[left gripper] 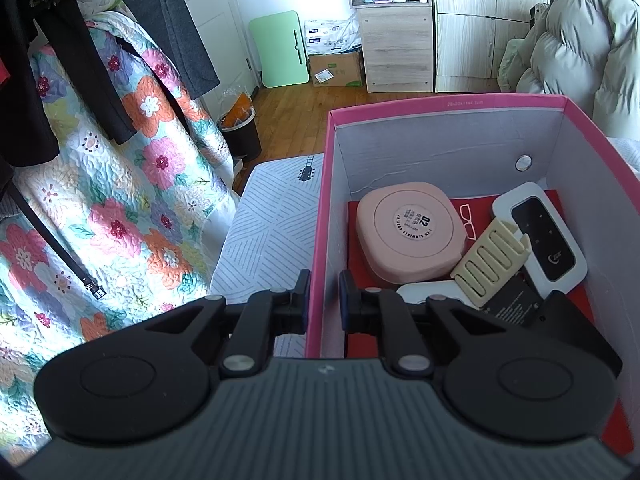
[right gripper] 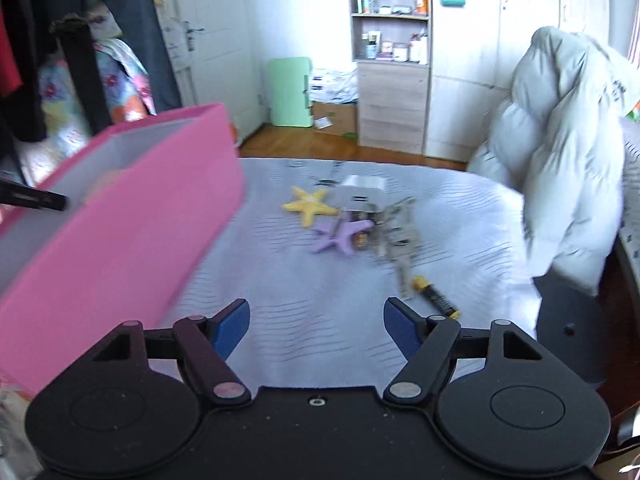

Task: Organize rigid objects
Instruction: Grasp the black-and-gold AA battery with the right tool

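Note:
My left gripper (left gripper: 324,300) is shut on the left wall of the pink box (left gripper: 440,101), one finger outside and one inside. The box holds a pink square case (left gripper: 412,232), a white device with a black screen (left gripper: 540,236), a cream slotted holder (left gripper: 492,258) and a dark flat item (left gripper: 516,304). In the right wrist view the box (right gripper: 132,216) is at the left, tilted. My right gripper (right gripper: 316,330) is open and empty above the bed sheet. Ahead of it lie a yellow starfish (right gripper: 309,205), a purple starfish (right gripper: 340,236), a white charger (right gripper: 362,192), keys (right gripper: 400,236) and a battery (right gripper: 436,296).
A floral quilt (left gripper: 120,200) and dark clothes (left gripper: 60,60) hang at the left. A puffy grey jacket (right gripper: 560,140) lies on the bed's right side. A wooden cabinet (left gripper: 396,48), a green board (left gripper: 282,50) and a bin (left gripper: 242,132) stand on the floor beyond the bed.

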The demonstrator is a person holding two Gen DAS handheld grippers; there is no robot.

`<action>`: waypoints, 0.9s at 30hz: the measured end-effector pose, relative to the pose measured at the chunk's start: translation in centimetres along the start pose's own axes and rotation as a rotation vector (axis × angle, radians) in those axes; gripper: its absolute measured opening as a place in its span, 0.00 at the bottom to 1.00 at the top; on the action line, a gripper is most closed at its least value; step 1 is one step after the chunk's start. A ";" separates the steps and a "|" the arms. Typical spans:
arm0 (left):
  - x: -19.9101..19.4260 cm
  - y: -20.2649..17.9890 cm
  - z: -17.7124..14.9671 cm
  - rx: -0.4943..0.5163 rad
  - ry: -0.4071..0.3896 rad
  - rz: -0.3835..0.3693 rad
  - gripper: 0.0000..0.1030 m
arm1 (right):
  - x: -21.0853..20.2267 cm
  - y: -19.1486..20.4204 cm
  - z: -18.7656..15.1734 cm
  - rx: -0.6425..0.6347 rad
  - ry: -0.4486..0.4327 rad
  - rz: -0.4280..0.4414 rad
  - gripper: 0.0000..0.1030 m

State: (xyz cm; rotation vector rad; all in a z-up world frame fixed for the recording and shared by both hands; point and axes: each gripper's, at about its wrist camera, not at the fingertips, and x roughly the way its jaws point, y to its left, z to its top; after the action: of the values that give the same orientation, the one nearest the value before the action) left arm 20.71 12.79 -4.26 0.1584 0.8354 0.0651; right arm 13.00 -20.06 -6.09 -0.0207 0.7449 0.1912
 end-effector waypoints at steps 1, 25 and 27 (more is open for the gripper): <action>0.0 0.1 0.0 -0.002 0.000 -0.001 0.11 | 0.3 -0.6 0.1 -0.002 -0.004 -0.013 0.74; 0.2 0.1 -0.1 0.010 0.000 0.012 0.11 | 2.1 -3.1 0.0 -0.004 0.050 -0.093 0.22; 0.3 0.3 -0.1 -0.002 0.002 0.005 0.11 | 2.3 -3.5 0.2 0.027 0.040 -0.089 0.22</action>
State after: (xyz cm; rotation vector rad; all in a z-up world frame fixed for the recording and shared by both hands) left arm 20.84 13.12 -4.43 0.1584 0.8368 0.0706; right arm 15.42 -23.10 -7.69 -0.0318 0.7848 0.0960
